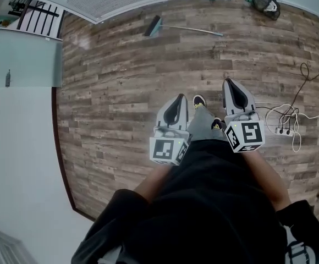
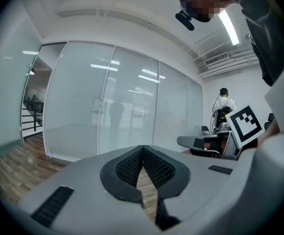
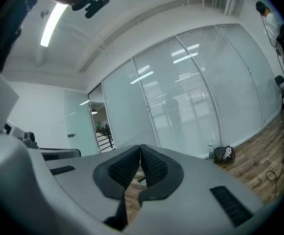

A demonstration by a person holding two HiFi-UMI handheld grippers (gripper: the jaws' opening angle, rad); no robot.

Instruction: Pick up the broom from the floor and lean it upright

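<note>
Left gripper [image 1: 179, 98] and right gripper [image 1: 229, 83], jaws pressed together on nothing, hover well apart from the broom [image 1: 154, 26] lying flat on the floor [image 1: 121, 92]: pickup not begun.

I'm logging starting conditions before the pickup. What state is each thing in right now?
Broom: lying flat on the floor, untouched.
Left gripper: shut, empty.
Right gripper: shut, empty.
Bag: slumped on the floor.
Power strip: on the floor, plugs in it.
</note>
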